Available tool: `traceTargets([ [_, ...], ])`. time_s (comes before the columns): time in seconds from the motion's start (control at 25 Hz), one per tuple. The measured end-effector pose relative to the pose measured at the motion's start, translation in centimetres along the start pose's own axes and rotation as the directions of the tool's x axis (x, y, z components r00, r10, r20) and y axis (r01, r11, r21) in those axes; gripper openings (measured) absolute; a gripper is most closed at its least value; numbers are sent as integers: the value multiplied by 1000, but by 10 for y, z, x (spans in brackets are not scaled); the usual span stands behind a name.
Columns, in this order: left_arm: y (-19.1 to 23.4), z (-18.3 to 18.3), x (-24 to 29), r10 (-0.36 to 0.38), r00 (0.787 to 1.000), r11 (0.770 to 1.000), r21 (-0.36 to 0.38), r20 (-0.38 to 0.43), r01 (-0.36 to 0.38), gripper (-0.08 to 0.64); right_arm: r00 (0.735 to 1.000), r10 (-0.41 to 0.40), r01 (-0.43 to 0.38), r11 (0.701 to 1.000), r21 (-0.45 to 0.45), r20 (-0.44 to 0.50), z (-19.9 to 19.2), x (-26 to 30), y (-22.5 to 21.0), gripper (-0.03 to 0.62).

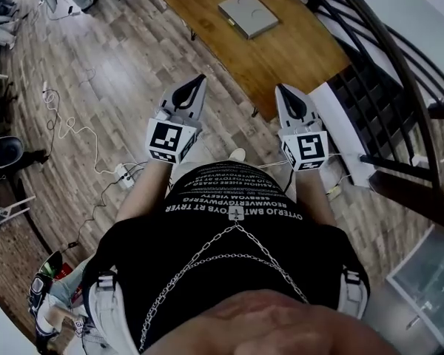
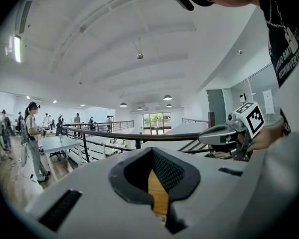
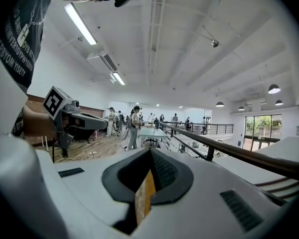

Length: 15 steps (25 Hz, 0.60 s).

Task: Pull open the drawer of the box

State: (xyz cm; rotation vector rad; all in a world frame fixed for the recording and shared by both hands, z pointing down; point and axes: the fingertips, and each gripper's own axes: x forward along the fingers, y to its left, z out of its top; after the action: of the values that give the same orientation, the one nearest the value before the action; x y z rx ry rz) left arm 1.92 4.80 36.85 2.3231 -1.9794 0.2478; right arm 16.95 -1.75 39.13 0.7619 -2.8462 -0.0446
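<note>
A flat grey box lies on a wooden table ahead of me; I cannot make out its drawer from here. I hold both grippers close to my body, short of the table and apart from the box. In the head view my left gripper and right gripper both taper to a shut point with nothing in them. The left gripper view shows the left gripper shut and aimed level across the room, with the right gripper beside it. In the right gripper view the right gripper is shut too, and the left gripper shows at the left.
A black curved railing runs along the right, with a white ledge below it. Cables and a power strip lie on the wood floor at the left. Several people stand at tables across the room.
</note>
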Motion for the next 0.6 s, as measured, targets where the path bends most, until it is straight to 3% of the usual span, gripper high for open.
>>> traceTargets([
  [0.36,15,-7,1,81,996,997,-10,-42,-81,6,999,46,-46,999,18,14,-4,22,-19,-2],
  [0.6,26,-9,3,75,996,997,3,-47,-75,6,997,77,-77,997,26,-7,-11,39,-3,-2],
])
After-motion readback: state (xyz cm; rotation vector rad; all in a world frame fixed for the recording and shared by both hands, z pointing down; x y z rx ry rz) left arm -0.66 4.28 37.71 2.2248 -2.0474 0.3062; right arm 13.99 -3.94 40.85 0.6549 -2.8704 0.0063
